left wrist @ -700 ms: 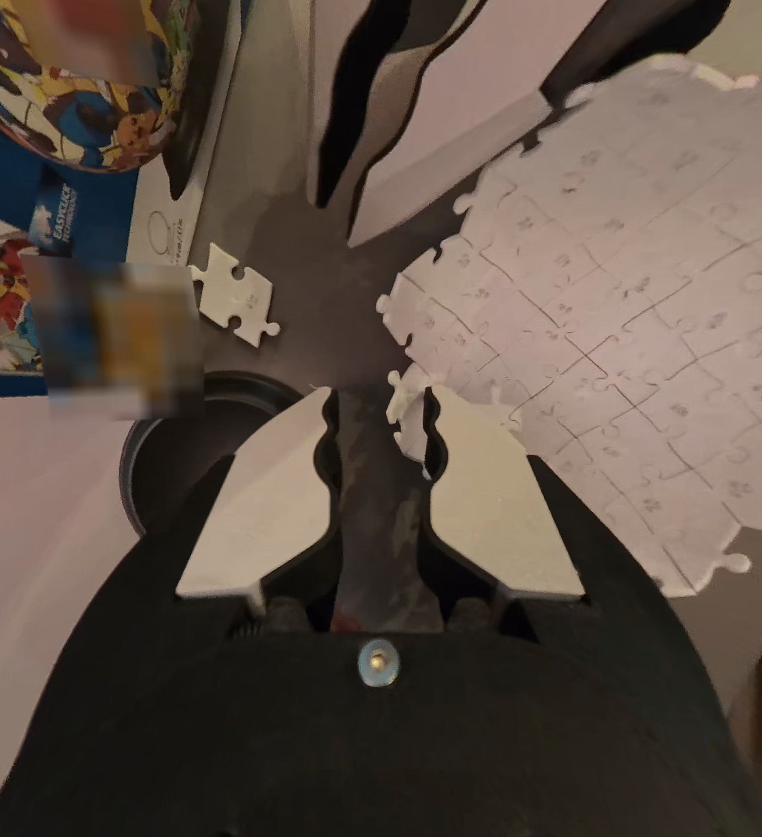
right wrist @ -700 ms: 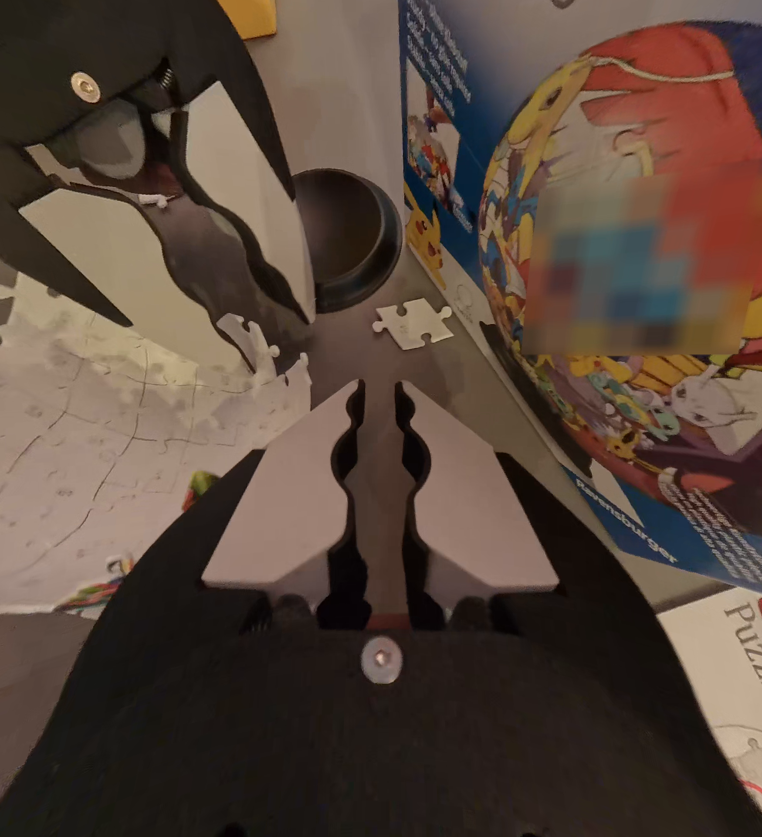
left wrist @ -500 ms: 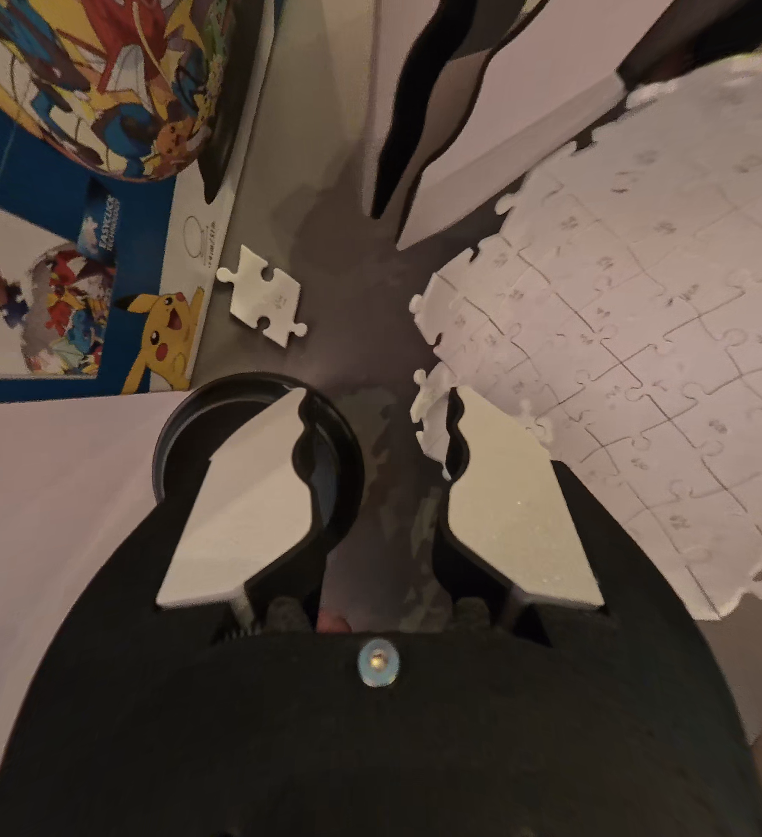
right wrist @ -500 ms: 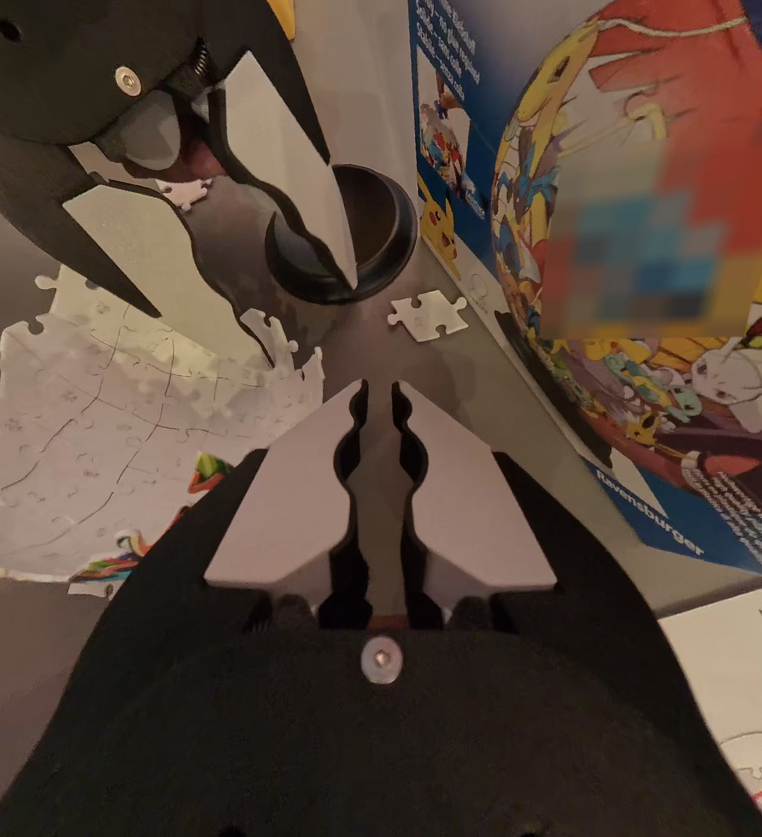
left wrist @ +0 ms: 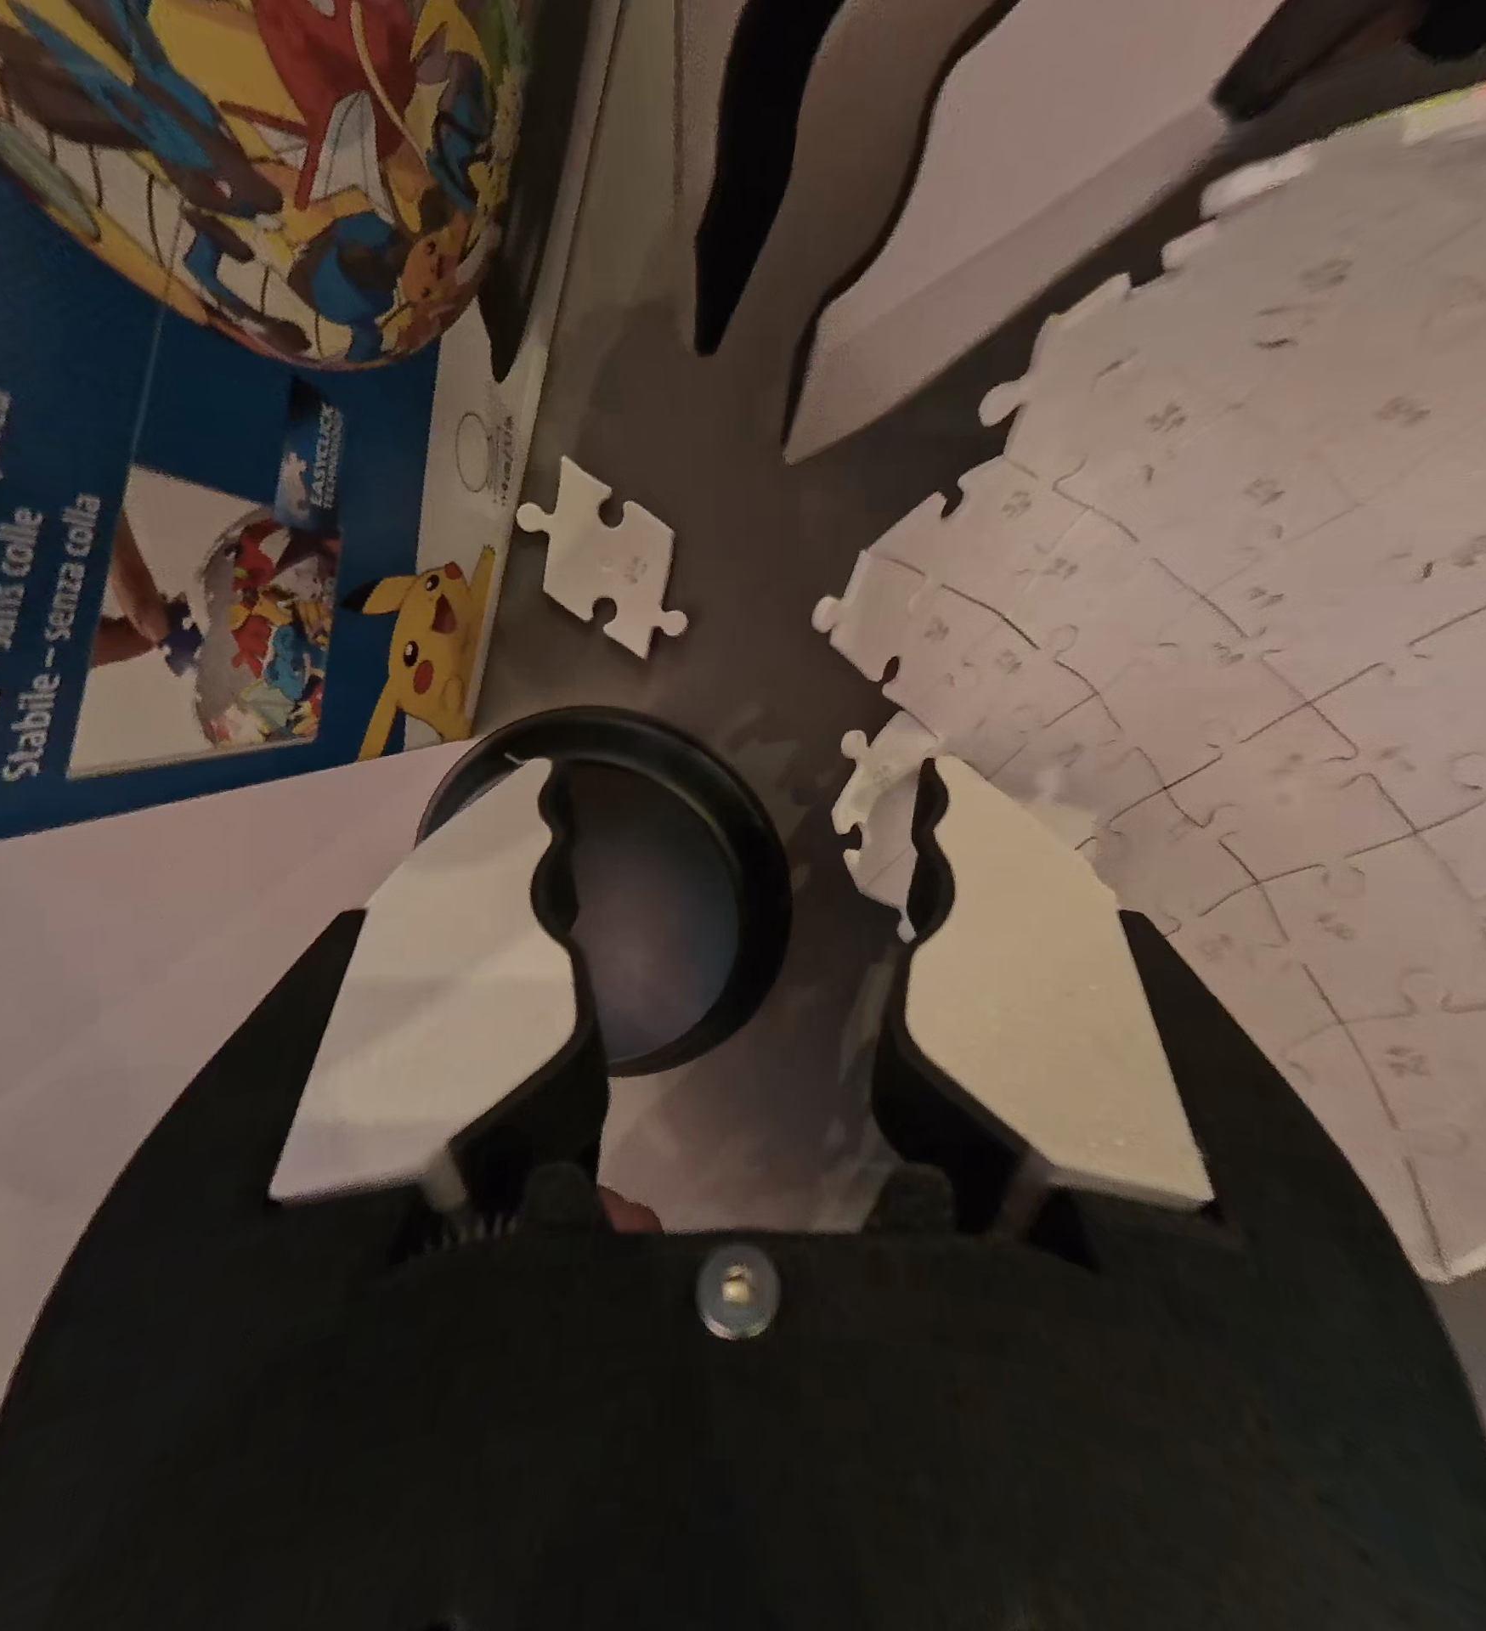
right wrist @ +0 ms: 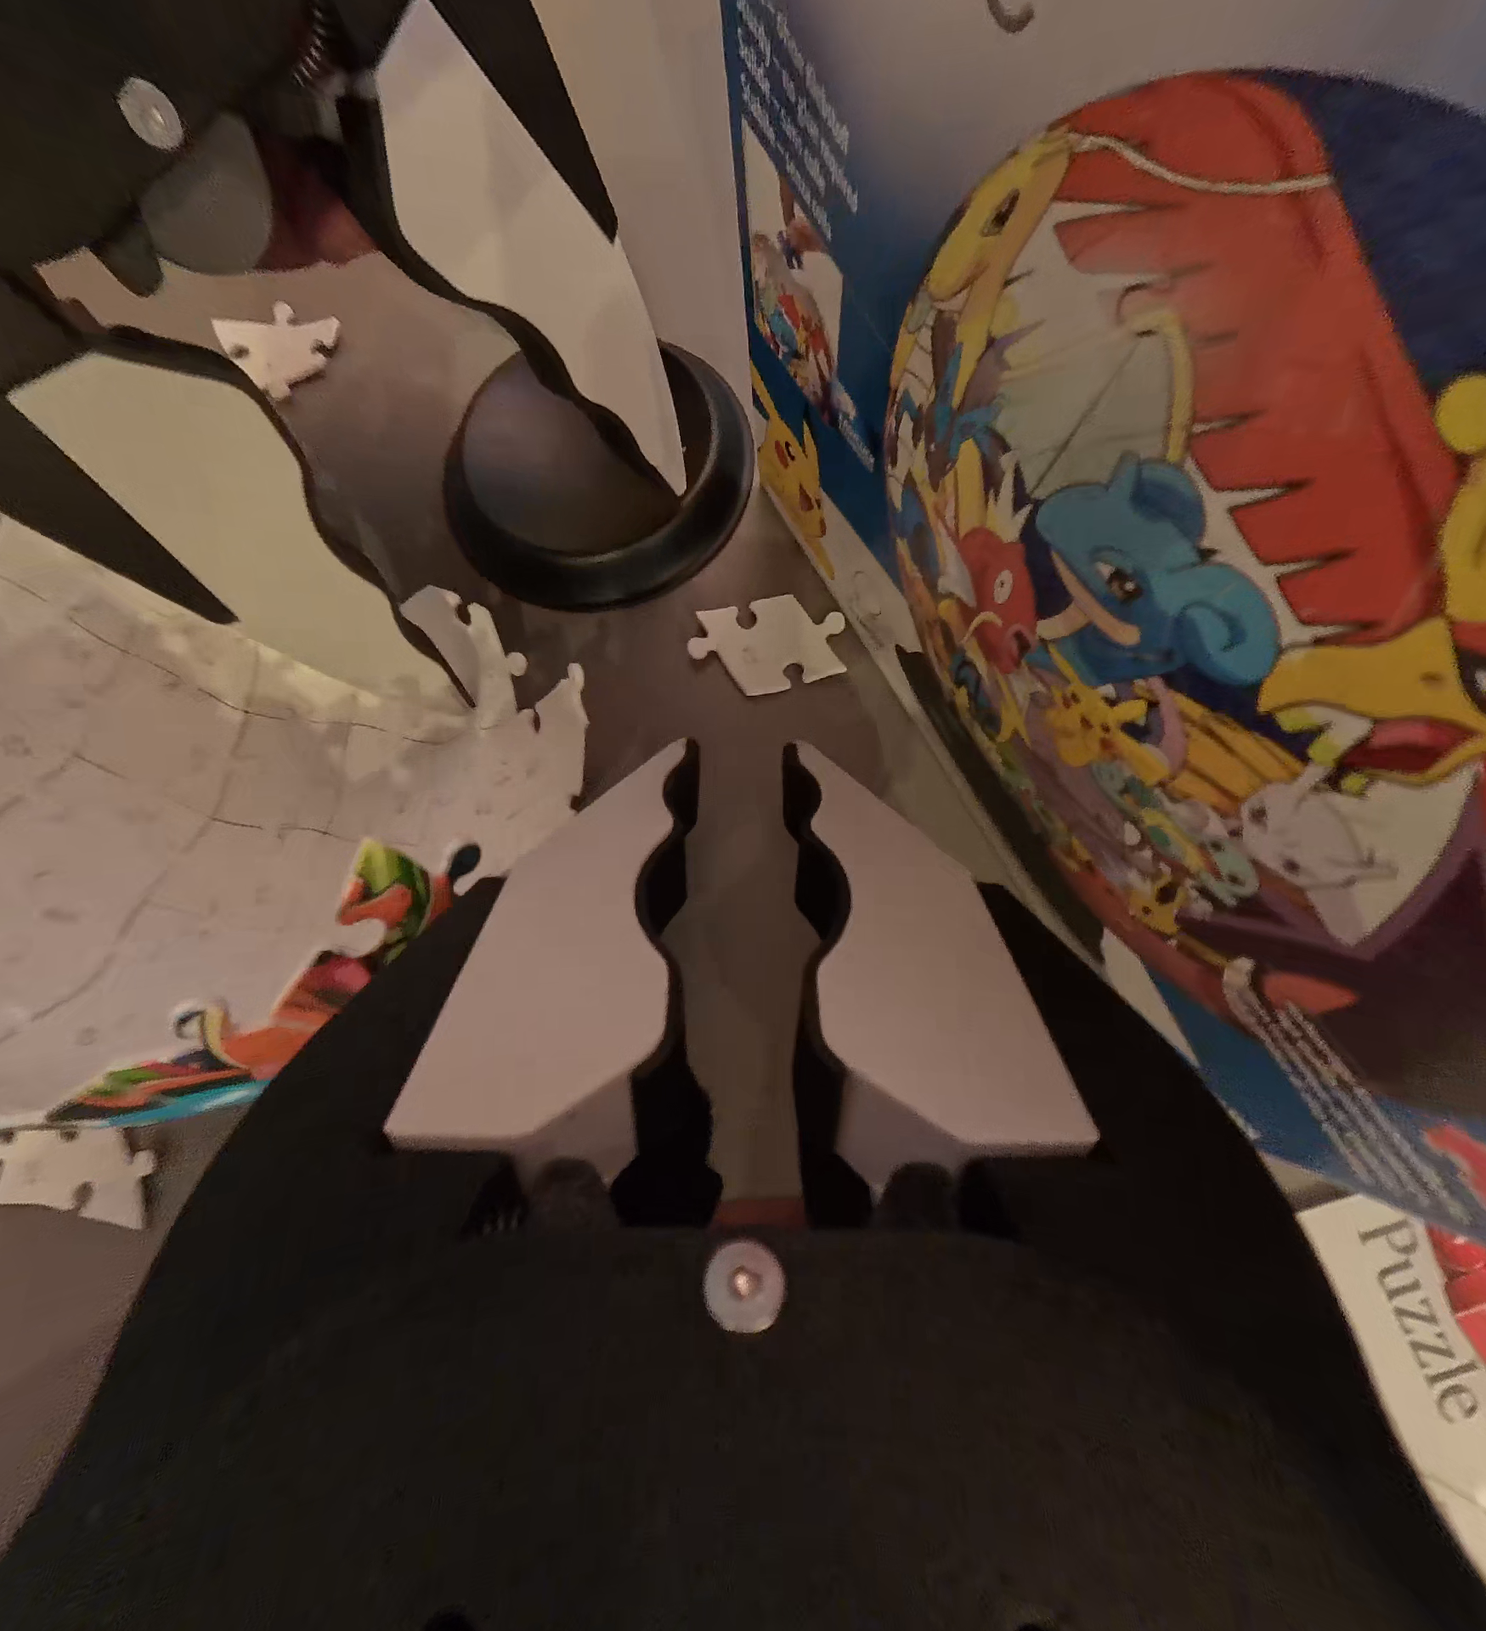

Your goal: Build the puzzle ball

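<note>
The half-built puzzle ball point(left wrist: 1251, 706) is a curved white shell lying inside up; it also shows in the right wrist view point(right wrist: 103, 794). My left gripper point(left wrist: 735, 777) is wide open at the shell's edge. A white piece point(left wrist: 867, 794) stands tilted against the inside of its right finger, touching the shell's rim; the other finger hangs over a black ring stand point(left wrist: 660, 883). It is not clamped. My right gripper point(right wrist: 736, 750) is narrowly open and empty, just above the table, pointing at a loose white piece point(right wrist: 765, 644), also in the left wrist view point(left wrist: 611, 565).
The colourful puzzle box point(right wrist: 1163, 529) stands close on the right of the right gripper and at upper left in the left wrist view point(left wrist: 192, 353). Two more loose pieces lie face down point(right wrist: 280, 349) point(right wrist: 68, 1174). The ring stand point(right wrist: 598, 565) sits between box and shell. My right fingertips sit around 7 cm from my left ones.
My left gripper has opened wide, its left finger swinging out over the ring stand; the piece has stayed against its right finger. My right gripper has kept its narrow gap and shifted slightly.
</note>
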Demonstrator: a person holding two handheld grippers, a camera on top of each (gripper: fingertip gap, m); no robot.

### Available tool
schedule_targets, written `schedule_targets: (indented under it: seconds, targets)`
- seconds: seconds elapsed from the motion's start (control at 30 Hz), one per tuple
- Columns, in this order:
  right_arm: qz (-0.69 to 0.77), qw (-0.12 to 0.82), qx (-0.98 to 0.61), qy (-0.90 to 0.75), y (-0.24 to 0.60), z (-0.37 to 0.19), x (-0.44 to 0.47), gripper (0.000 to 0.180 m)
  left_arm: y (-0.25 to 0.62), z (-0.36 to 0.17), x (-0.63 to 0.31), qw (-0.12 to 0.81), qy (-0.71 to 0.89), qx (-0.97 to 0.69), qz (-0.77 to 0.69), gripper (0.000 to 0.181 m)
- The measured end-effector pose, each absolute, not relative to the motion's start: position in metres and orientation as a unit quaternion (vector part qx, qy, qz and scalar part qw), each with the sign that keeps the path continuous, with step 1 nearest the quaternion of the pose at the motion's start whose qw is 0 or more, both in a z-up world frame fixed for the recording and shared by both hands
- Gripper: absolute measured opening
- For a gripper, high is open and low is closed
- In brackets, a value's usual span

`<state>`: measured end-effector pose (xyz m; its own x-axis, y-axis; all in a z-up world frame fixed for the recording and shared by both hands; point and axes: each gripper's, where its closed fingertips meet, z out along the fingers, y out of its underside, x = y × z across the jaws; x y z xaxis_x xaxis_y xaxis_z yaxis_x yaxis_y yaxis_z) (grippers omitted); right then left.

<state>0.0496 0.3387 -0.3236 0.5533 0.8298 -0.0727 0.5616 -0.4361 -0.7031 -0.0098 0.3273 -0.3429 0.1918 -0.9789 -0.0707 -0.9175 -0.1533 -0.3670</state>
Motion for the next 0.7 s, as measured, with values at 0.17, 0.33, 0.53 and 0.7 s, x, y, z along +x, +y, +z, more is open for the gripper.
schedule_targets:
  seconds: [0.17,0.33,0.53,0.7]
  targets:
    - [0.204,0.338,-0.802,-0.448,0.348,-0.325,0.042,0.015,0.331,-0.343,-0.010,0.165,0.637,-0.749,-0.071,0.077]
    - [0.176,0.356,-0.779,-0.485,0.357,-0.331,0.035,0.015,0.334,-0.345,-0.008,0.162,0.640,-0.748,-0.068,0.079]
    - [0.160,0.355,-0.759,-0.521,0.362,-0.344,0.029,0.015,0.335,-0.343,-0.008,0.162,0.638,-0.749,-0.077,0.081]
    - [0.176,0.340,-0.764,-0.519,0.360,-0.347,0.027,0.000,0.338,-0.337,-0.013,0.172,0.628,-0.755,-0.082,0.080]
